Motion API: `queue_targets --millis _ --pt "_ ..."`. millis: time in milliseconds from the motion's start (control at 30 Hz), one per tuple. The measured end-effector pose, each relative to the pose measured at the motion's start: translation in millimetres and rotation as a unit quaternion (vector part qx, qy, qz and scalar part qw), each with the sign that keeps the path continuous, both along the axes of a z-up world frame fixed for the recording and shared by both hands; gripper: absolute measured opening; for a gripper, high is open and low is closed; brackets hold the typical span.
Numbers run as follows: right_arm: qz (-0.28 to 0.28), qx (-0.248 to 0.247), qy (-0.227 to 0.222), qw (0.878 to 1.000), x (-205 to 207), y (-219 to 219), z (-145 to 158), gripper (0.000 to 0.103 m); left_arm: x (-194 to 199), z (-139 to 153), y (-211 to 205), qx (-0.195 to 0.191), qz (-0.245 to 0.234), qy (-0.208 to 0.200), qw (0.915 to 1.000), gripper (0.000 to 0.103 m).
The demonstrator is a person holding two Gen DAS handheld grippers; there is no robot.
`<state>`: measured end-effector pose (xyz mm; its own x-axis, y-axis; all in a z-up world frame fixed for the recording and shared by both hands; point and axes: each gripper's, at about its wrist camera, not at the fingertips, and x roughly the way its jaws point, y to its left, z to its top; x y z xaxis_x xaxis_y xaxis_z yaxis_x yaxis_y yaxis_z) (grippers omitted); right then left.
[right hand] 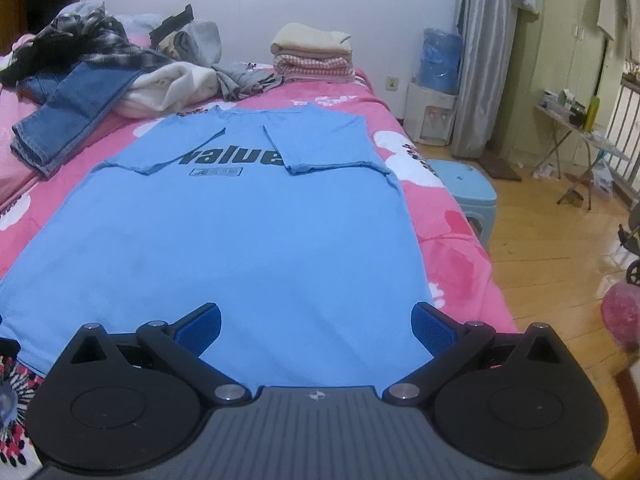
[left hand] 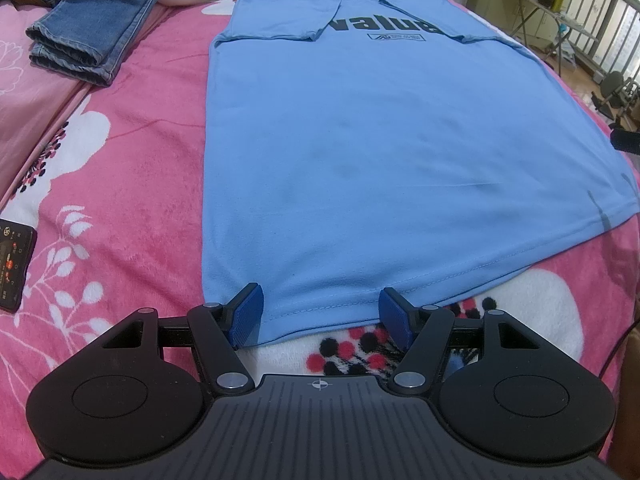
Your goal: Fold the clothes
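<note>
I have both claws parked at the near hem of the blue T-shirt (left hand: pixel 360 140), which lies flat on the bed's pink floral blanket (left hand: pixel 120 200) with both sleeves already folded in over the chest print. My left claw (left hand: pixel 322 316) stands partly open over the hem's left corner, gripping nothing; the hem edge runs between its blue pads (left hand: pixel 246 316) but they don't press it. My right claw (right hand: pixel 316 330) is spread wide over the hem's right side, also empty.

My worry is closing on one layer only, or catching the fleecy blanket along with the cotton, so the fold would drag the bedding. If the two claws pinch unevenly, I judge the hem would lift crooked and the tucked sleeves would slide out. Farther off, the jeans (left hand: pixel 88 20) and the loose clothes pile (right hand: pixel 120 52) sit near the collar, so an overshot fold could land on them.
</note>
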<state>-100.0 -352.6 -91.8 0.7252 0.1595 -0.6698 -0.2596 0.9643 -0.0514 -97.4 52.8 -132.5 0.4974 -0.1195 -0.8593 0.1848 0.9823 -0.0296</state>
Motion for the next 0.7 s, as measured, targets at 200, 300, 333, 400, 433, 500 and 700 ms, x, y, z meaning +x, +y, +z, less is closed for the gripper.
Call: queue_targets --millis 200,300,333,400,433,500,700 --pt "0.019 0.011 0.014 1.0 1 2 -1 0.103 0 0 -1 0.0 0.0 0.0 1.0 0.065" --pt "0.023 0.031 0.022 0.999 1 -2 0 0.103 0 0 -1 0.0 0.0 0.0 1.0 0.065" --pt "0.02 0.036 0.025 0.999 1 -3 0 0.103 0 0 -1 0.0 0.0 0.0 1.0 0.065" --pt "0.015 0.047 0.032 0.998 2 -7 0 0.103 0 0 -1 0.0 0.001 0.0 1.0 0.065" --pt "0.012 0.052 0.035 0.998 3 -9 0 0.103 0 0 -1 0.0 0.001 0.0 1.0 0.065" --pt "0.007 0.062 0.042 0.997 4 -12 0 0.103 0 0 -1 0.0 0.001 0.0 1.0 0.065" --pt "-0.01 0.074 0.059 0.995 7 -16 -1 0.103 0 0 -1 0.0 0.0 0.0 1.0 0.065"
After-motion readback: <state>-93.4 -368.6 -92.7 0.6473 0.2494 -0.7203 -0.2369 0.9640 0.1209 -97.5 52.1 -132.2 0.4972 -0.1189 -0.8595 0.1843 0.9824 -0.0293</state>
